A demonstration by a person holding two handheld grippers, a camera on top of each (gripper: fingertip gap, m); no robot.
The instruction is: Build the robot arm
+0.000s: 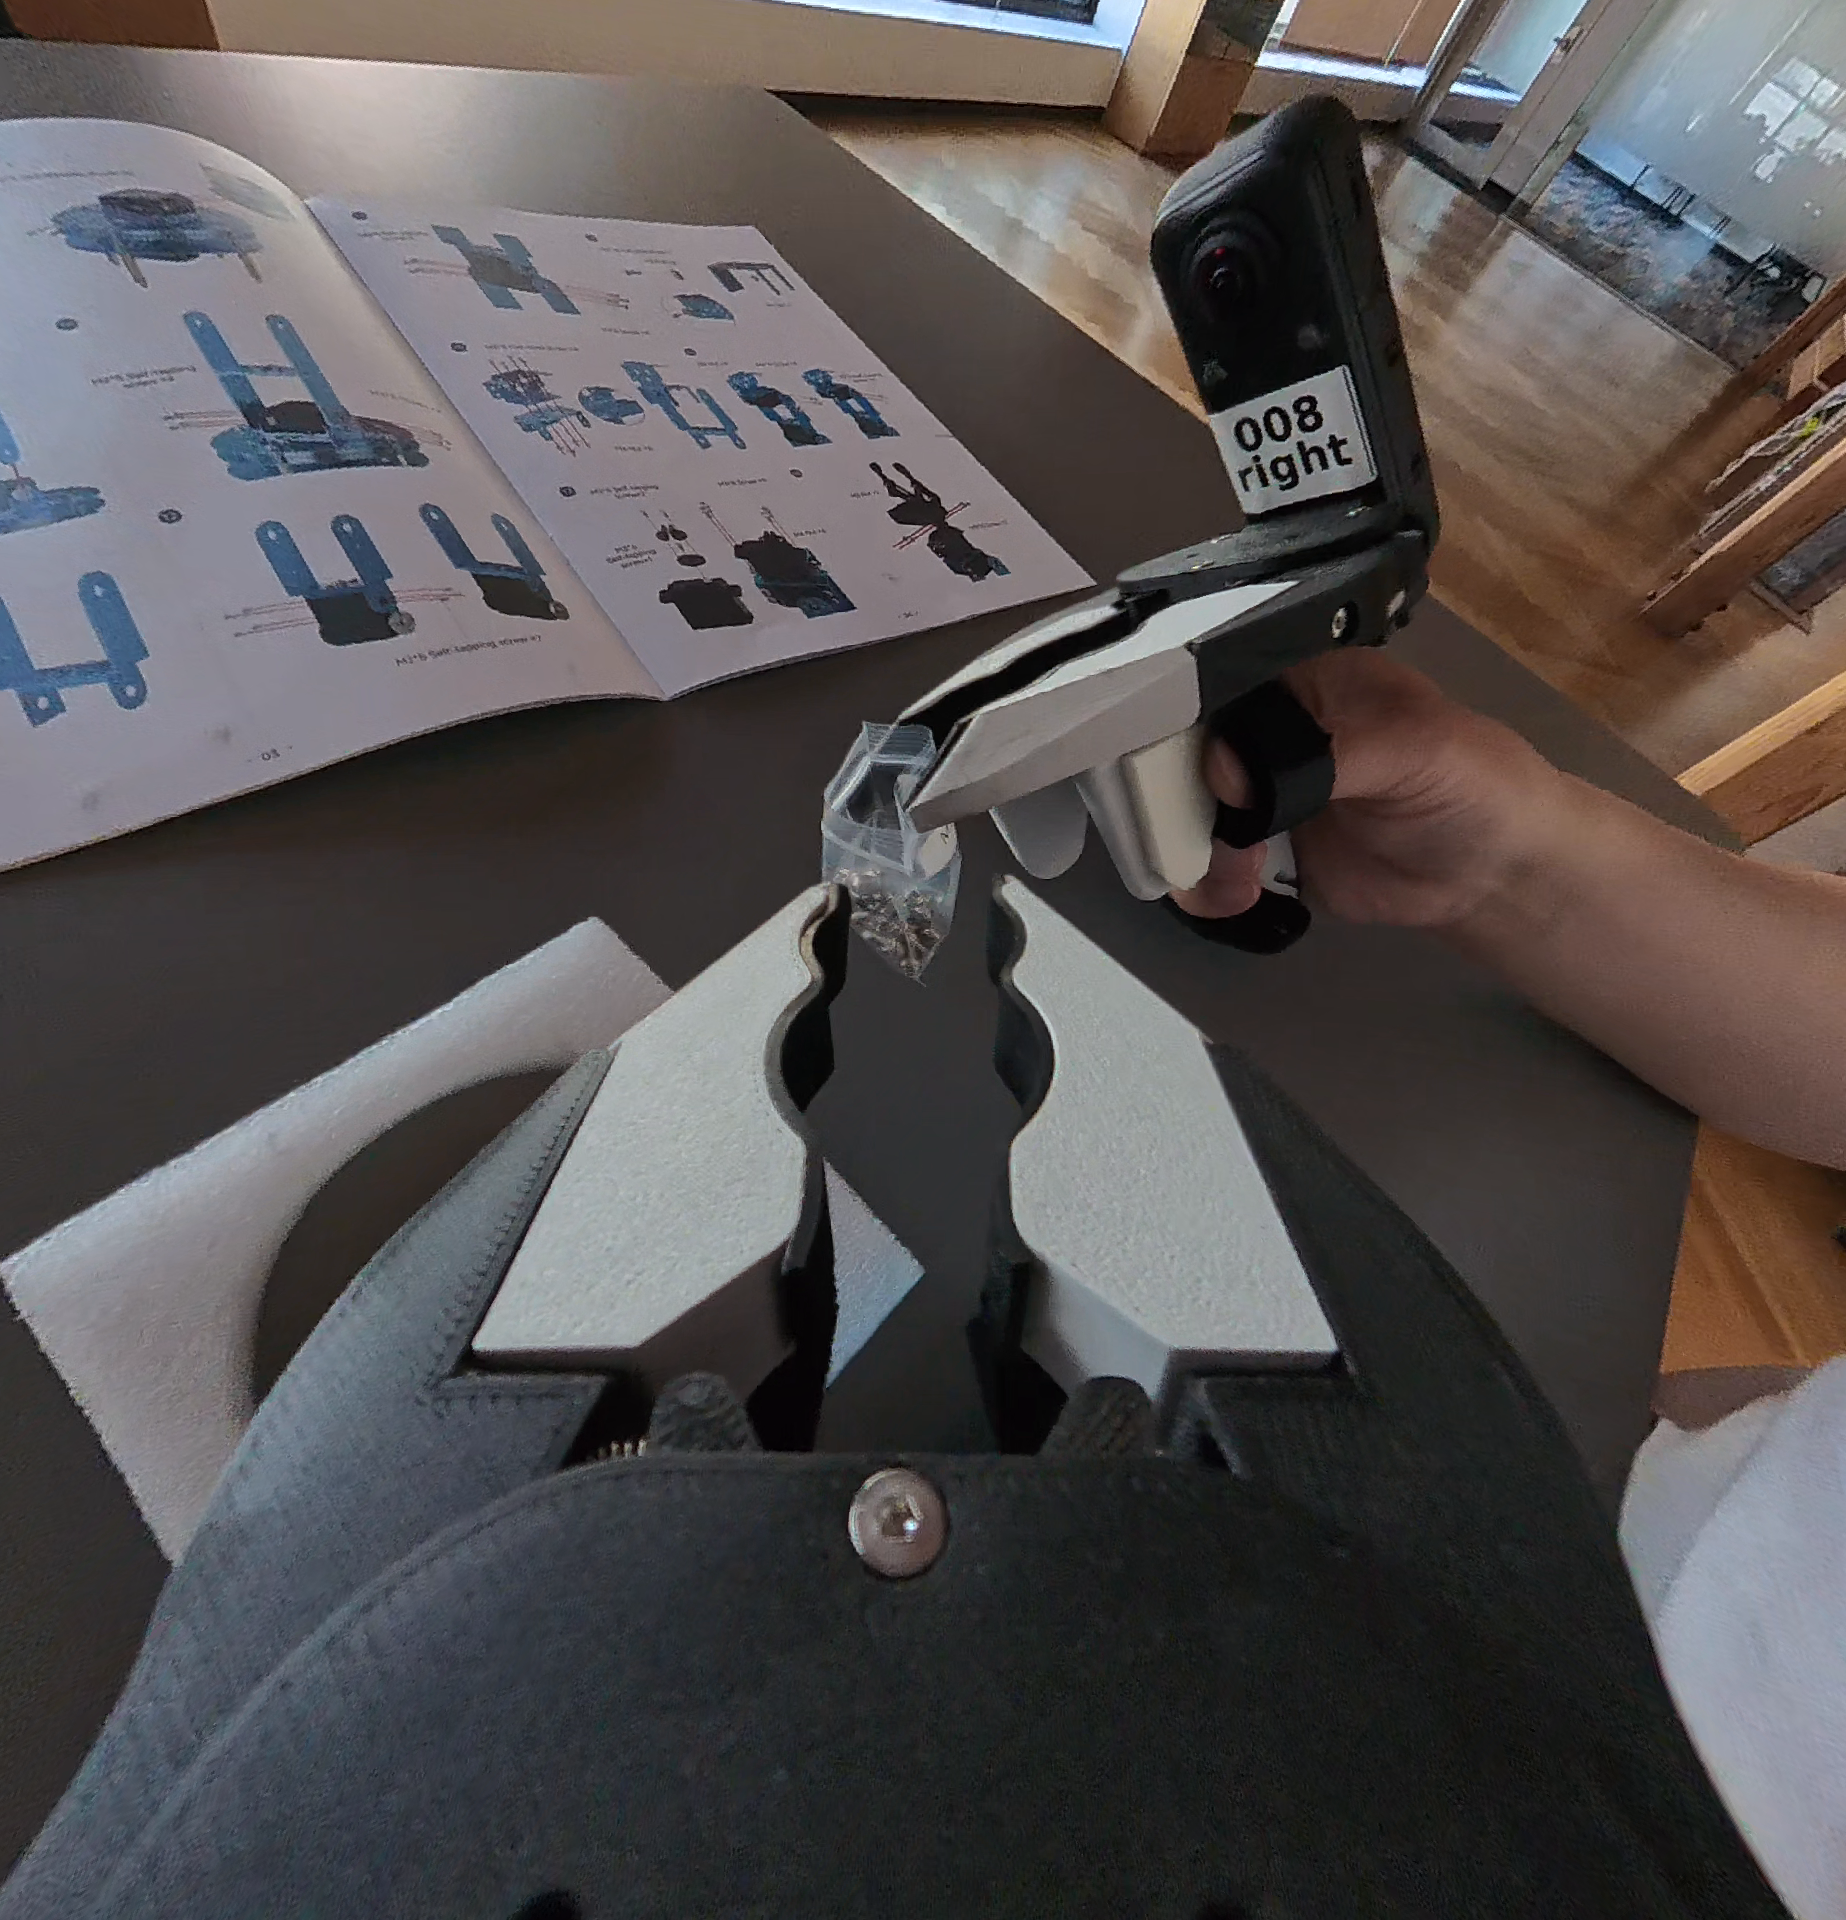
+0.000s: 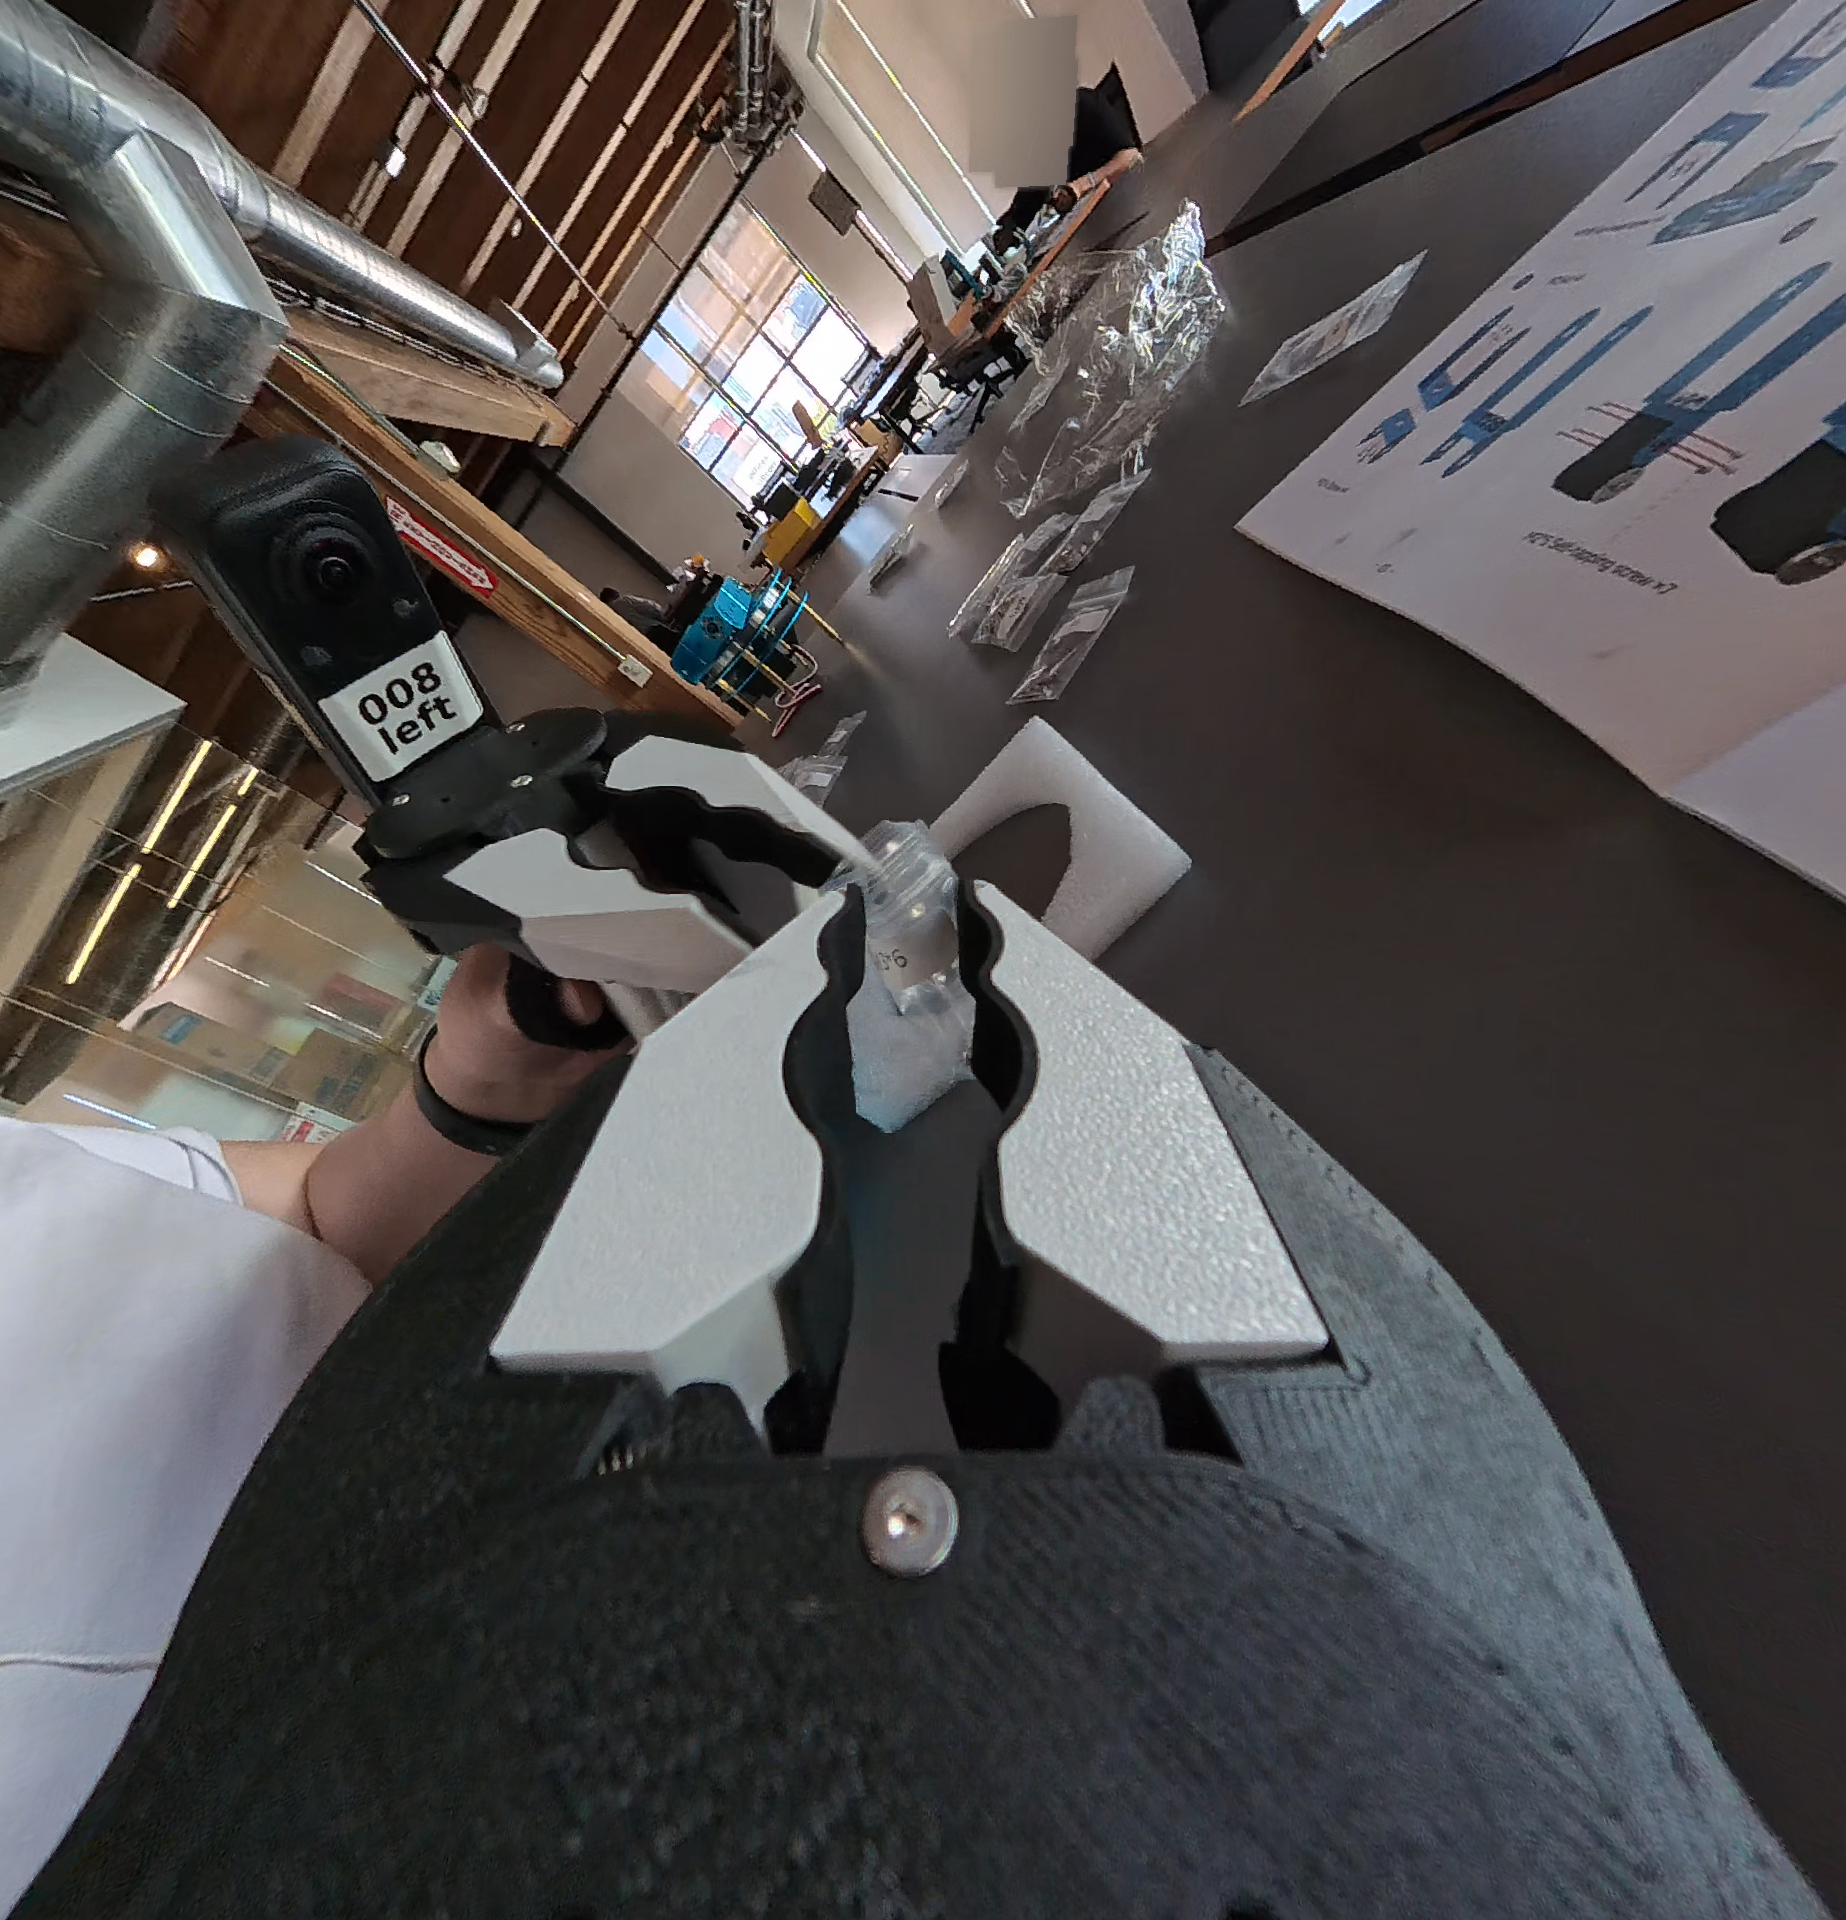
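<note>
The right hand-held gripper (image 1: 924, 774) pinches the top of a small clear bag (image 1: 891, 878); its 2 fingers are closed tight on the plastic; the bag hangs in the air above the dark worktop (image 1: 586, 831) and has little metal screws at the bottom. The left hand-held gripper (image 1: 914, 920) is open; its 2 fingers sit on each side of the bag's low end, and the left finger looks just beside it, though I cannot tell if it touches. A white foam piece (image 1: 223, 1195) with a round cut-out lies on the worktop under the left hand-held gripper. An open booklet (image 1: 379, 468) with blue pictures lies farther back; more small bags (image 2: 1054, 592) lie well apart on the worktop.
</note>
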